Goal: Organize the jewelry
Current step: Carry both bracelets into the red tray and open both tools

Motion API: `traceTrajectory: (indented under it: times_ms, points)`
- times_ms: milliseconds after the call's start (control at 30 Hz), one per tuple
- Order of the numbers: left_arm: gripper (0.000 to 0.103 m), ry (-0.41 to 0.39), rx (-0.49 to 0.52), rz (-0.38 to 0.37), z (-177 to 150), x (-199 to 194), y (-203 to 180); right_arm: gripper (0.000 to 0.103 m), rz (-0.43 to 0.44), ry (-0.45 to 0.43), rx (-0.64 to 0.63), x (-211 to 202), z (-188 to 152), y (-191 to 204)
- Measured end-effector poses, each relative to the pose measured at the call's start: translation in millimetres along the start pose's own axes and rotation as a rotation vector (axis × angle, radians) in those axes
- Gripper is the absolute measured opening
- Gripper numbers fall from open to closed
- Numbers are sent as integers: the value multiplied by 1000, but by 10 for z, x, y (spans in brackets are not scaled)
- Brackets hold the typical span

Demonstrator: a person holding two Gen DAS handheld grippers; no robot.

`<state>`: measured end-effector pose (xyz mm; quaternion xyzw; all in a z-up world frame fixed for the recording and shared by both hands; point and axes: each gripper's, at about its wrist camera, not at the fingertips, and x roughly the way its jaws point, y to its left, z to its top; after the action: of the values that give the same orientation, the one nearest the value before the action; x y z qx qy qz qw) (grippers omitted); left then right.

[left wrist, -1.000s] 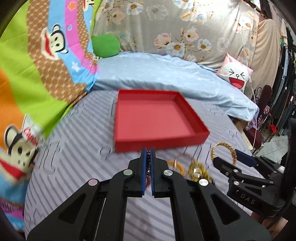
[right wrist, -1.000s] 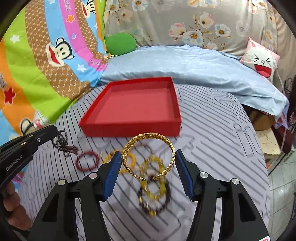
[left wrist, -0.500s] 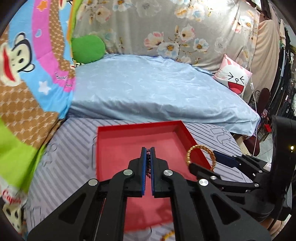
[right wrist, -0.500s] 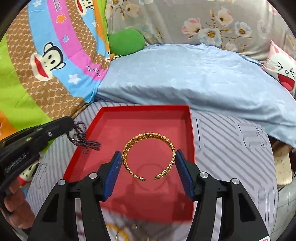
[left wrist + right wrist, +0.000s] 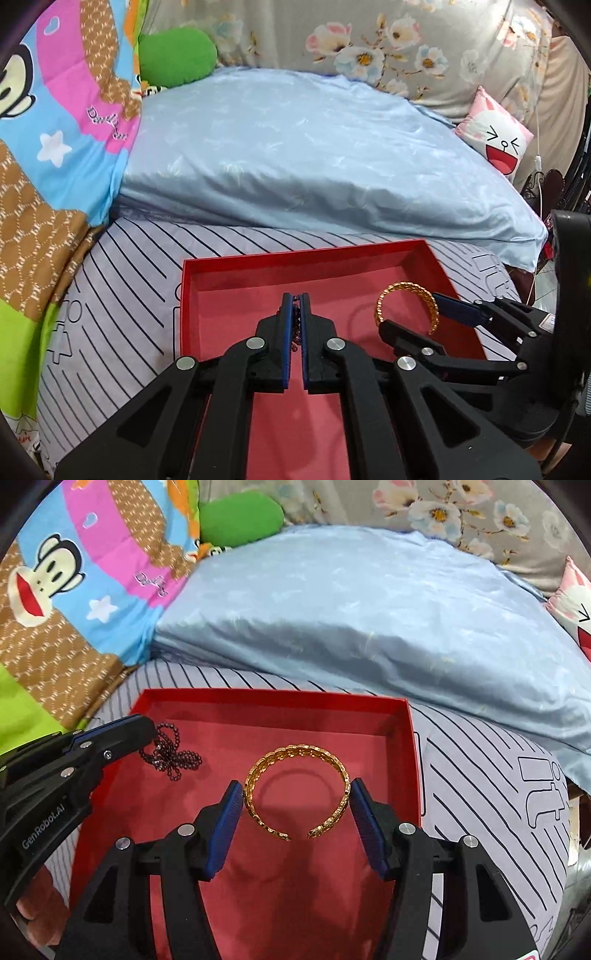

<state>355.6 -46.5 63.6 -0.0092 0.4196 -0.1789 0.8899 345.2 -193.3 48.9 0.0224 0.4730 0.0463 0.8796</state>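
One red tray [image 5: 402, 716] on the striped sheet [image 5: 480, 775], two pieces of jewelry over it. Left gripper [image 5: 295, 299] is pinched tight on one dark bead chain [image 5: 171, 753]; right gripper [image 5: 295, 794] squeezes one gold bangle [image 5: 295, 751] between its fingers.

Both views are fisheye shots taken from just behind a gripper, looking forward and down along its fingers toward the head of the bed. The left wrist view sits close over the red tray [image 5: 436, 266], its own left gripper [image 5: 295, 325] filling the lower centre of the frame and the right gripper [image 5: 410, 317] entering at lower right. The right wrist view hangs close above the same tray [image 5: 413, 746], with the right gripper [image 5: 295, 812] low in the frame and the left gripper [image 5: 144, 731] at left. Both share the tray, the light blue quilt [image 5: 314, 155] and the green cushion [image 5: 240, 517].
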Motion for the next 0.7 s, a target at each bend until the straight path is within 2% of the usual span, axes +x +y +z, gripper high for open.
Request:
traceTrajectory:
  times_ms: [100, 167, 233, 333, 700]
  points:
    - [5, 1, -11, 19, 5, 72, 43, 58, -21, -5, -9, 20, -6, -4]
    - [10, -12, -16, 45, 2, 83, 63, 63, -34, -17, -12, -2, -14, 8]
    - [24, -22, -13, 79, -8, 69, 60, 65, -41, -38, -9, -57, -33, -2]
    - [36, -35, -10, 110, -19, 16, 52, 66, -41, -71, 1, -170, -52, -14]
    - [36, -95, 14, 153, -231, -496, -156, 67, -29, -162, 16, -762, -305, 78]
